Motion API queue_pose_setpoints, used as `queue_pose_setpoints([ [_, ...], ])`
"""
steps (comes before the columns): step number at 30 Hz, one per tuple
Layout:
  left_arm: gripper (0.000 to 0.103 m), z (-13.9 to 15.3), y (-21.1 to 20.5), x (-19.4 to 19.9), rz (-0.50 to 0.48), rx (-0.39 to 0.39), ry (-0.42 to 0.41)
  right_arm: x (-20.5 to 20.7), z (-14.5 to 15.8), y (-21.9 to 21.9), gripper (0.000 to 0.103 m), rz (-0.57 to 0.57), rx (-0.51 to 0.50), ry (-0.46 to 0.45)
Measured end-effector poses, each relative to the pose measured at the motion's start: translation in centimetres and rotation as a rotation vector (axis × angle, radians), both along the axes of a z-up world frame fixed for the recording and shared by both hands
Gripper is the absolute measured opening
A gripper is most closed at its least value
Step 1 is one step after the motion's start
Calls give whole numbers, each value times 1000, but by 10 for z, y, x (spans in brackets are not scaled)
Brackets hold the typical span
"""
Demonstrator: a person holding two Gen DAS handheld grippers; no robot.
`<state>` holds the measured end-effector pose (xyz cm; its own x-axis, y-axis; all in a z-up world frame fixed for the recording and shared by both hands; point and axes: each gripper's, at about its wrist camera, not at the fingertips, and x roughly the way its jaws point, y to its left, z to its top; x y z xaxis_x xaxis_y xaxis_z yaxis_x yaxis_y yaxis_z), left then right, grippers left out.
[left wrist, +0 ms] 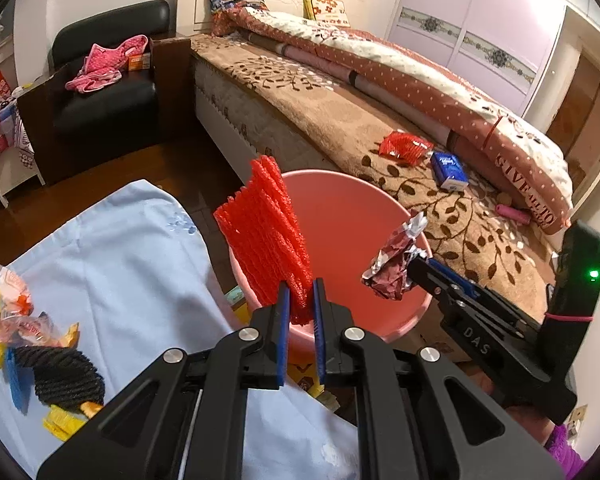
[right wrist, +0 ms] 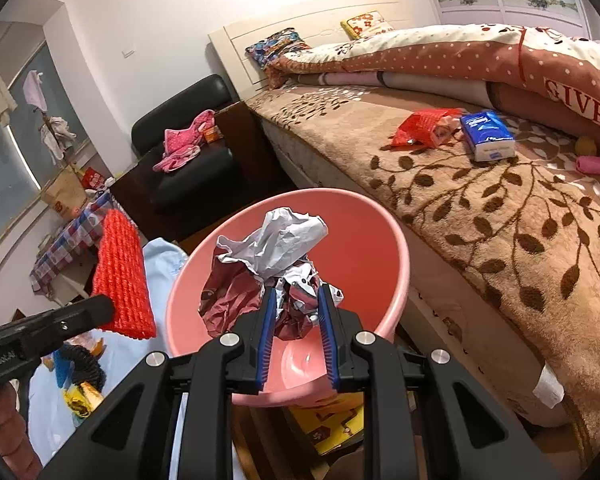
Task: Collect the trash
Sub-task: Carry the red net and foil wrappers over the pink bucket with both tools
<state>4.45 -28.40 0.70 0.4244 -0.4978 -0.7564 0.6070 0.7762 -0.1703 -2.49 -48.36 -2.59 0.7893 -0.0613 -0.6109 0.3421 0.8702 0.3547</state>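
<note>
Left claw [left wrist: 300, 300] clamped on the lower end of a red foam net sleeve [left wrist: 266, 232], held upright over the near-left rim of the pink basin [left wrist: 340, 216]. Right claw [right wrist: 298, 304] clamped on a crumpled foil wrapper [right wrist: 268, 264], held above the basin's open mouth. More trash [left wrist: 32, 344] lies on the left edge of the blue-clothed counter [left wrist: 132, 248]; a red wrapper [left wrist: 404, 146] and blue tissue pack [left wrist: 449, 171] lie on the bed [left wrist: 340, 120].
</note>
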Motion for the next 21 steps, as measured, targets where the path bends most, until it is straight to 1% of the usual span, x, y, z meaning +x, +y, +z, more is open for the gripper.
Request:
queue_pose_setpoints([
  [10, 10, -26, -19, 20, 15, 69, 28, 11, -10, -4, 21, -18, -49, -2],
  [15, 10, -43, -25, 28, 18, 85, 63, 19, -19, -8, 21, -23, -80, 13],
  [21, 10, -56, -30, 35, 11, 87, 86, 32, -30, -10, 21, -7, -79, 25],
])
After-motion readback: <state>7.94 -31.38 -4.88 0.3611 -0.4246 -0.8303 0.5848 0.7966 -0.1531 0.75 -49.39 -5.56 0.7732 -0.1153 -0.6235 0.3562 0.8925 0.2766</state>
